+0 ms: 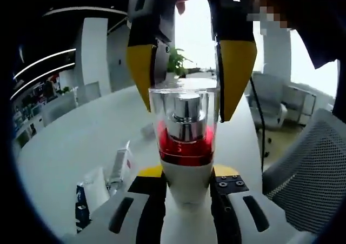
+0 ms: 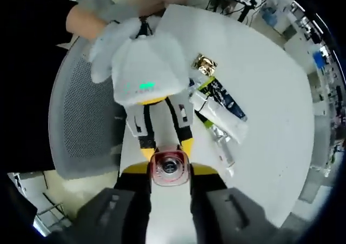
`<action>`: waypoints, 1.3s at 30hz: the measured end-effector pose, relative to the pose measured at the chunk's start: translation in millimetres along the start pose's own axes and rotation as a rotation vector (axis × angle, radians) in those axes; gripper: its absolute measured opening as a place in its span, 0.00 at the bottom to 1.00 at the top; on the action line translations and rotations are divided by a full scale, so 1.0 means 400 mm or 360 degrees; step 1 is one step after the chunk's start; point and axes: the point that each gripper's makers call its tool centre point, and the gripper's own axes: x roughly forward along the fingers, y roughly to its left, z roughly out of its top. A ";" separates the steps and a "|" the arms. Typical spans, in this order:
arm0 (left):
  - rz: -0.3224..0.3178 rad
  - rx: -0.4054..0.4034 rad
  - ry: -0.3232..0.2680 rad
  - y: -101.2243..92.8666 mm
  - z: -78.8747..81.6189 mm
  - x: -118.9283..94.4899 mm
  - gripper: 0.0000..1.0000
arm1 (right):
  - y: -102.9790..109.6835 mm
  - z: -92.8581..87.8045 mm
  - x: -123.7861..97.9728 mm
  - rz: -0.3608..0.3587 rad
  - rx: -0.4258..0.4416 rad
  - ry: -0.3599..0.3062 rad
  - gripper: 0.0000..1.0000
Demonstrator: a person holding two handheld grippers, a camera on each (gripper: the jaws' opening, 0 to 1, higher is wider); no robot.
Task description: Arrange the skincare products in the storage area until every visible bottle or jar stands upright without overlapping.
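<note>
On the far left of the left gripper view, a dark blue tube (image 1: 81, 207) and white tubes (image 1: 120, 163) lie flat on the white desk (image 1: 70, 141). Centre frame, left tool (image 1: 186, 187) clamps the white body of a bottle (image 1: 185, 141) with red band, silver pump and clear cap, held off the desk. Right tool (image 1: 186, 81) comes in from the top, yellow-tipped jaws either side of the clear cap, touching or just beside it; cannot tell if it bears on it. Grey mesh chair (image 1: 308, 173) at right, potted plant (image 1: 175, 63) far behind.

Right gripper view: mesh chair (image 2: 81, 130) at left, a gloved hand (image 2: 116, 38) on the white housing of the left tool (image 2: 165, 146) upper left of centre. Centre, bottle (image 2: 170, 168) seen end-on, red ring around silver top, sitting between the right tool's (image 2: 170, 192) jaws at bottom and the left tool's yellow tips above. Right tool jaws sit close on the cap; grip not certain. Right of centre, on the desk (image 2: 270, 92), lying flat: gold-capped item (image 2: 204, 65), dark blue tube (image 2: 230, 104), white tube (image 2: 224, 118), silver tube (image 2: 223, 146), bunched and partly overlapping.
</note>
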 end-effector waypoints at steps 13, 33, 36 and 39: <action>0.0353 -0.0055 0.0036 0.031 -0.014 -0.043 0.36 | -0.013 0.020 0.005 -0.0109 0.0637 0.0079 0.27; 0.0402 -0.0131 0.0182 0.025 -0.022 -0.017 0.29 | -0.010 0.008 0.008 -0.0078 0.0518 -0.0002 0.28; 0.0235 -0.0061 0.0142 0.015 -0.017 -0.011 0.29 | -0.006 0.007 0.003 -0.0056 0.0490 -0.0162 0.28; 0.0135 -0.0023 0.0121 0.014 -0.016 -0.007 0.29 | -0.011 0.015 -0.011 -0.0030 0.0469 -0.0427 0.29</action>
